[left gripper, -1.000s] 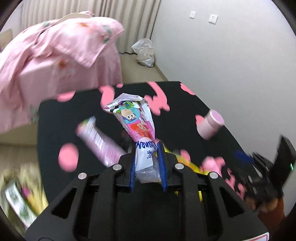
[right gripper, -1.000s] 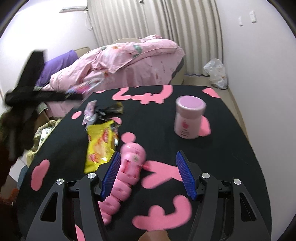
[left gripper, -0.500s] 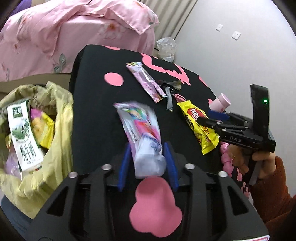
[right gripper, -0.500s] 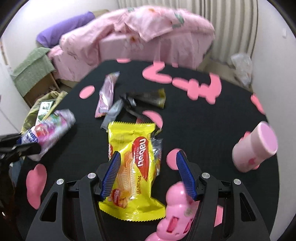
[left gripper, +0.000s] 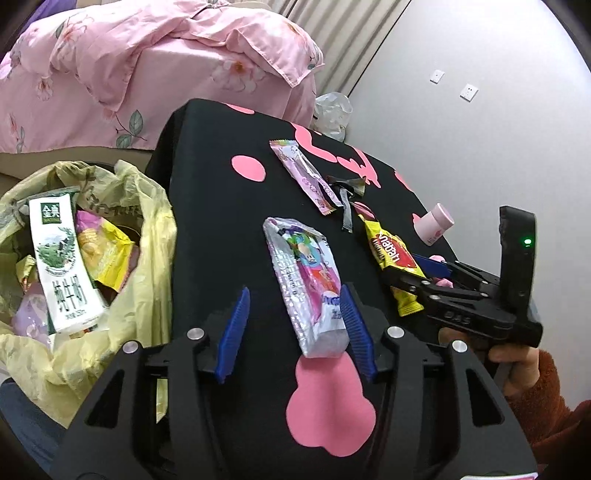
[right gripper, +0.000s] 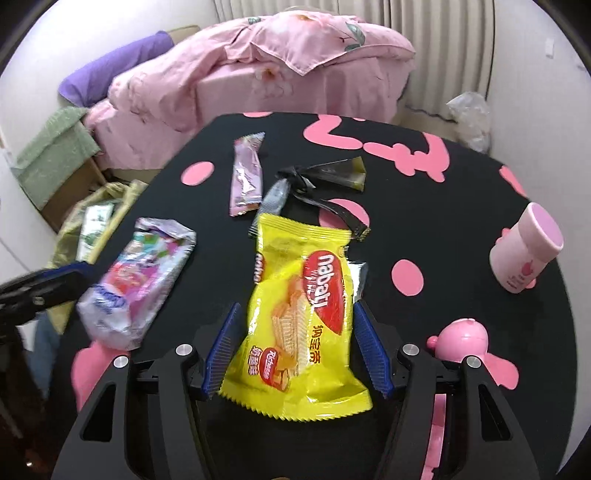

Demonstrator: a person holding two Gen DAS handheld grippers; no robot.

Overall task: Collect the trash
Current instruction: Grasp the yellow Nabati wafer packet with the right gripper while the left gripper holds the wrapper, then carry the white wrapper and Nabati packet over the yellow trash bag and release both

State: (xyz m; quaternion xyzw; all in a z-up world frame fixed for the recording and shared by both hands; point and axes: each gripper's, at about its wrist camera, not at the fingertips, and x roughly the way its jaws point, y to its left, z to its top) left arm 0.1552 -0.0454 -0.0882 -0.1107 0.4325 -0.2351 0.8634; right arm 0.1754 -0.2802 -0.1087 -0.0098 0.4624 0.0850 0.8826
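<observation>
A black desk (right gripper: 461, 192) with pink spots is carrying the trash; beside its left edge a yellow trash bag (left gripper: 140, 280) is gaping. The right gripper (right gripper: 295, 347) is spreading wide around the yellow wafer packet (right gripper: 306, 314). The left gripper (left gripper: 295, 332) is standing wide, the cartoon snack wrapper (left gripper: 306, 280) leaning against its right finger.

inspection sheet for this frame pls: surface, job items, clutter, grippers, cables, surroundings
Surface: black table with pink shapes.
Job's things: cartoon wrapper between the open fingers of the left hand-held gripper; yellow wafer pack flat between the open fingers of the right hand-held gripper; pink wrapper; dark wrappers; yellow trash bag holding a milk carton.
Clutter: pink jar; pink toy.
Grippers: both open, nothing gripped.
Cables: nothing seen.
Surroundings: bed with pink bedding; curtains.
</observation>
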